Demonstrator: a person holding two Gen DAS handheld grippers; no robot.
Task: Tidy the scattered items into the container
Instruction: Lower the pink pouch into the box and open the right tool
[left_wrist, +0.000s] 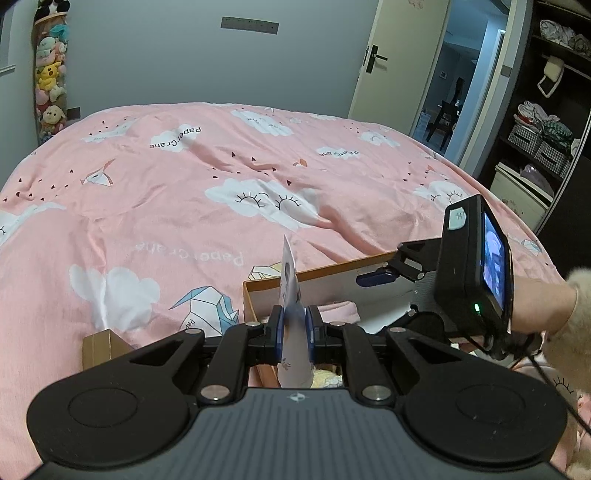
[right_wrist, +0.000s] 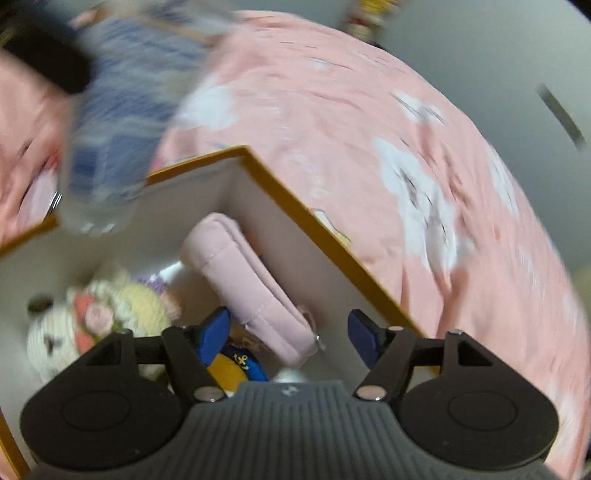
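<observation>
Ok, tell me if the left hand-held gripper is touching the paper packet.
Touching. The left wrist view shows the left hand-held gripper with both blue pads pressed against the paper packet.

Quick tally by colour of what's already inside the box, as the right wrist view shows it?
Pink: 1, the pink pouch
Cream and white: 1, the crocheted doll
Blue and yellow: 1, the partly hidden item
Total: 3 clearly visible in the box; more may be hidden.

Pink cloud-print quilt (left_wrist: 184, 192) under a grey wall (left_wrist: 184, 55), plush-toy column (left_wrist: 51, 77) (left corner), open door (left_wrist: 391, 62) beside dark shelves (left_wrist: 546, 122).
</observation>
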